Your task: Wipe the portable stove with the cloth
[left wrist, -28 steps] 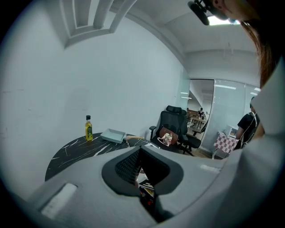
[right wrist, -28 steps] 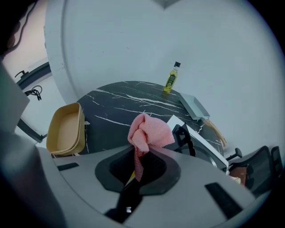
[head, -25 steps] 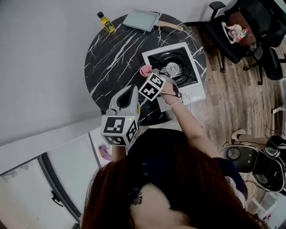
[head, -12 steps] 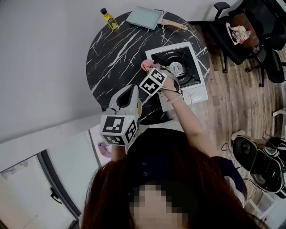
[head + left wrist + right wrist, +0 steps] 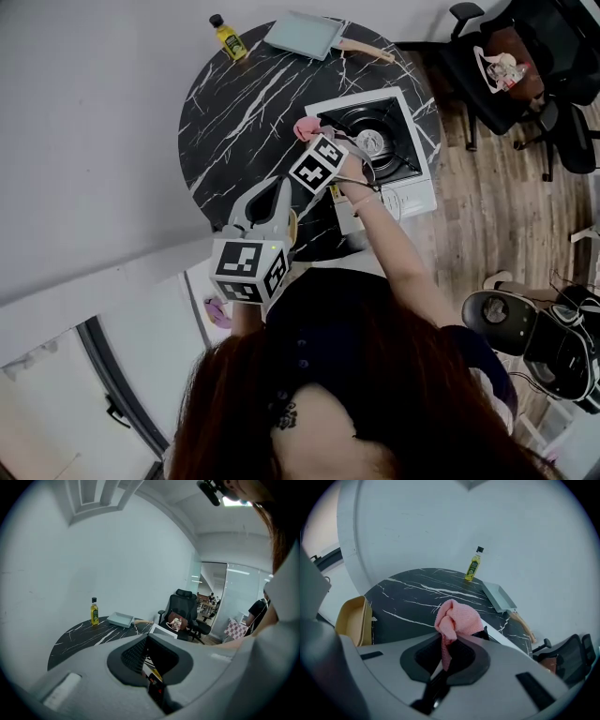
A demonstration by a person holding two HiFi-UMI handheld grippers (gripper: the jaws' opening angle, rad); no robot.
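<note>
From the head view, the round worktop (image 5: 234,122) is black stone, or a print of it, glossy with white veins. The portable stove (image 5: 403,183) sits at its right side, a square white metal body with a black burner well. The right gripper (image 5: 315,142) reaches to the stove's left corner and carries the pink cloth (image 5: 307,128) at its tip. I judge this to be the start of a wiping stroke along that rim, though I cannot tell whether cloth and metal touch. The left gripper (image 5: 277,187) hangs back over the near edge of the worktop, probably parked out of the way. A yellow bottle (image 5: 228,37) and a pale square pan (image 5: 302,36) with a wooden handle stand at the far rim, well apart from the stove.

In the left gripper view, the left gripper (image 5: 146,637) has its ribbed black pads drawn together at the tips with nothing between them. Beyond it lie the worktop (image 5: 75,637), the bottle (image 5: 94,611), the pan (image 5: 120,619) and a white corner of the stove (image 5: 163,630).

In the right gripper view, the right gripper (image 5: 449,645) is clamped on the cloth (image 5: 457,618). The cloth is a soft knit bunched into a knot above the pads, leaving a padded wad for rubbing. The stove's white edge (image 5: 499,632) lies just beyond it.
</note>
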